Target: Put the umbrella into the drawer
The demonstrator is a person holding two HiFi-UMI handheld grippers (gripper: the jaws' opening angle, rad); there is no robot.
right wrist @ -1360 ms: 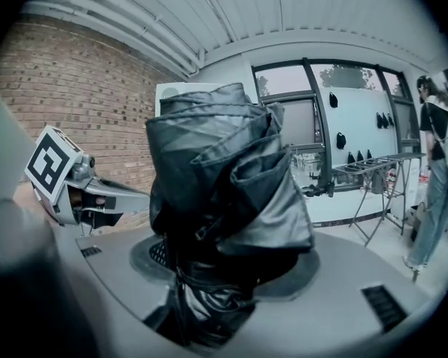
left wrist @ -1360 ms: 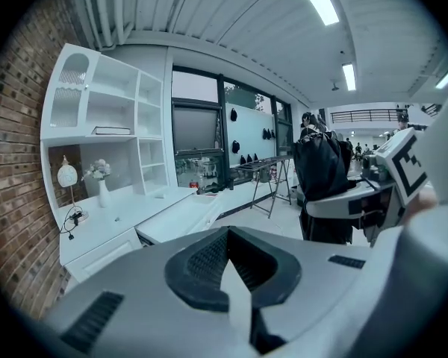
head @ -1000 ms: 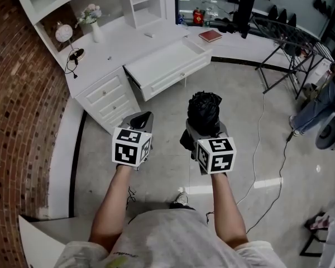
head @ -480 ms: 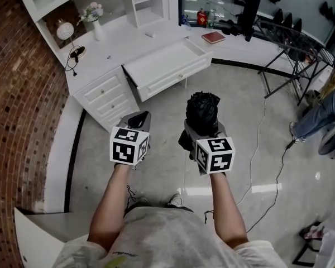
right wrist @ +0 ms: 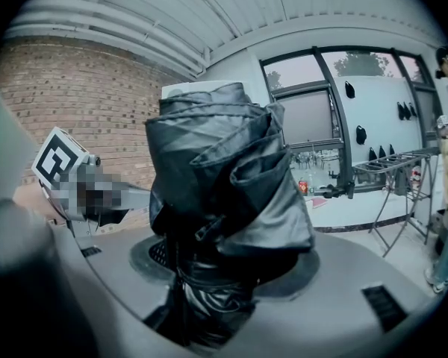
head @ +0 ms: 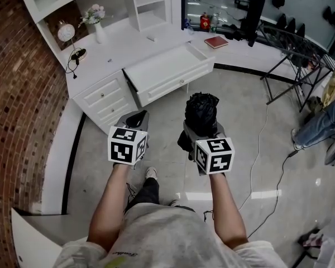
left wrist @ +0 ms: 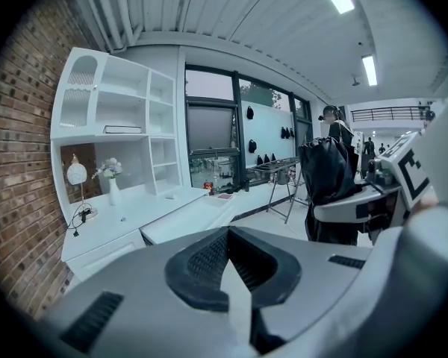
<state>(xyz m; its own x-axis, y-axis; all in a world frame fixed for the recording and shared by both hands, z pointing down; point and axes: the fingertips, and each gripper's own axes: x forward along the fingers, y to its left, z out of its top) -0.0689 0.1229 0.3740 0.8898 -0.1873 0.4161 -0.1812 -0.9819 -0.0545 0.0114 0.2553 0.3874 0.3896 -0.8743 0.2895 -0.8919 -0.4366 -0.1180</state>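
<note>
**Umbrella in hand, drawer not yet reached**

We hold the folded umbrella in our right gripper. Its jaws squeeze tight around the lower part. Our left gripper has its jaws pressed together with nothing between them.

The drawer hangs open in the white desk, well apart from us across the shiny floor. So the pick-up looks done. We think what is left is to carry the umbrella over and lay it inside.

The umbrella is black, soft and crinkly, bunched in floppy folds like a fat bundle. The drawer is a wide, flat, hard white box with a smooth bare bottom.
</note>
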